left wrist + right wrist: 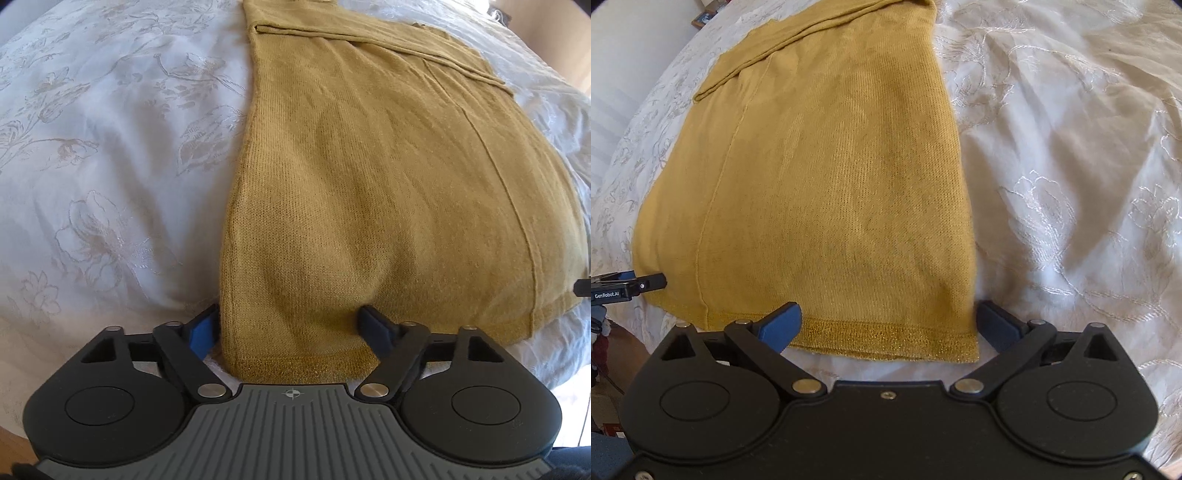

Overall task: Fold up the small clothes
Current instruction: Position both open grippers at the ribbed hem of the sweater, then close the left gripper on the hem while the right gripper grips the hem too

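Note:
A mustard knitted garment [369, 177] lies flat on a white bedspread, folded lengthwise, with its glittery hem nearest me. My left gripper [291, 321] stands open over the hem's left corner, one blue finger off the edge and the other resting on the cloth. In the right wrist view the garment [831, 177] fills the middle. There my right gripper [886, 317] is open astride the hem's right corner, its left finger on the knit and its right one just outside the edge. The left gripper's tip [631, 284] shows at that view's left border.
The embroidered white bedspread [110, 166] spreads wide to the left of the garment, and the bedspread [1071, 184] lies rumpled to its right. The bed's near edge drops to a wooden floor [14, 446]. Small framed items [703, 16] stand by the far wall.

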